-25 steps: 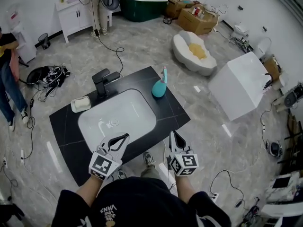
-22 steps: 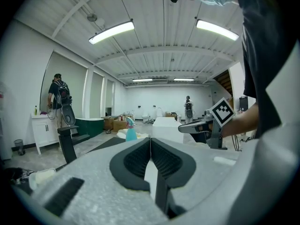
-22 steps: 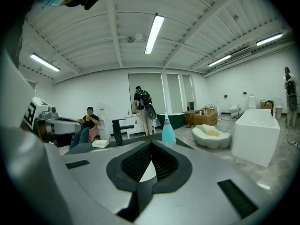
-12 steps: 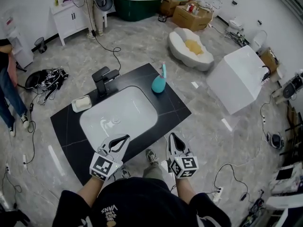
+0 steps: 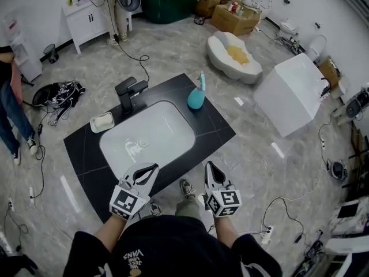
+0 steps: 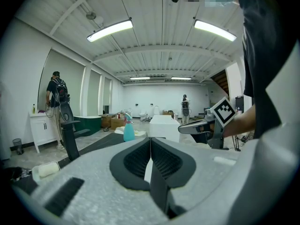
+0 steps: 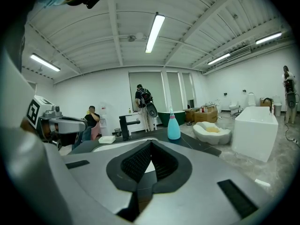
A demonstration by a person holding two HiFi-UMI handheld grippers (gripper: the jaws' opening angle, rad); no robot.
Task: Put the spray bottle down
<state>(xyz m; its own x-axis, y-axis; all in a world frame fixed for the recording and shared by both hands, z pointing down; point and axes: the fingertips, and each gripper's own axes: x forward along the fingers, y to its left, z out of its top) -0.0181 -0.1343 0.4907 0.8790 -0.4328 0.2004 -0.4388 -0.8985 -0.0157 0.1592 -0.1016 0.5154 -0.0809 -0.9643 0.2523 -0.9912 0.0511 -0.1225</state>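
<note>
The teal spray bottle (image 5: 196,97) with a pink collar stands upright on the black countertop (image 5: 216,128), at the far right of the white sink basin (image 5: 149,137). It also shows as the small bottle (image 6: 128,130) in the left gripper view and the bottle (image 7: 173,125) in the right gripper view. My left gripper (image 5: 152,167) and right gripper (image 5: 208,165) hover at the counter's near edge, well short of the bottle. Both are shut with nothing between the jaws.
A black faucet (image 5: 128,92) rises behind the basin, and a soap dish (image 5: 102,122) sits at its left. Around the counter stand a white bathtub block (image 5: 291,100), cardboard boxes (image 5: 233,17), floor cables (image 5: 57,91) and people at the far left.
The counter and bottle have slid slightly right and up in the head view as the view shifted. Both grippers stay shut and empty.
</note>
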